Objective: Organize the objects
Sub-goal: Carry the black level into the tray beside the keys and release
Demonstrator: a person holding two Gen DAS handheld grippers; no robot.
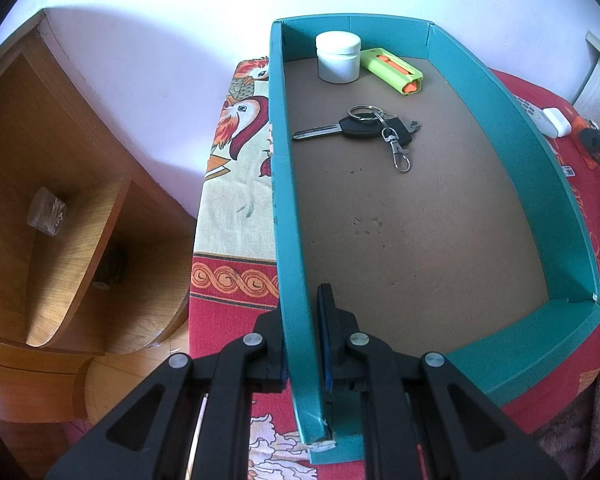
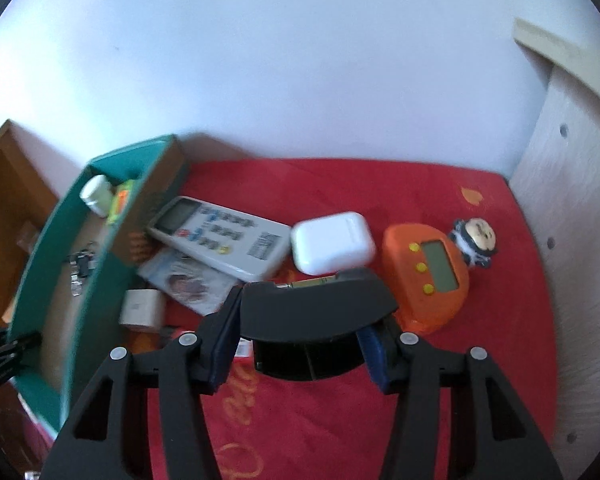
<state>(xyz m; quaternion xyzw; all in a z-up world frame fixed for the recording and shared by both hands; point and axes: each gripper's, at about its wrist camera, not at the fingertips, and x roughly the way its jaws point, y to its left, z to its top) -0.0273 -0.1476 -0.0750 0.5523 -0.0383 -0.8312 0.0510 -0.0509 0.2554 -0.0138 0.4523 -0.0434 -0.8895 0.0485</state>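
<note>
The left hand-held gripper (image 1: 303,344) pinches the box (image 1: 572,240) wall at its near corner. Inside the box, by its far wall: jar (image 1: 338,57), cutter (image 1: 392,70), keys (image 1: 364,128). The right hand-held gripper (image 2: 300,340), right of the box, clamps a black case (image 2: 316,312) beside the remote (image 2: 220,236).

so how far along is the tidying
Done: white jar, green-orange cutter and keys lie in the teal box. In hand: left gripper clamps the box wall, right gripper holds a black object. Left: grey remote, white case, orange timer.
</note>
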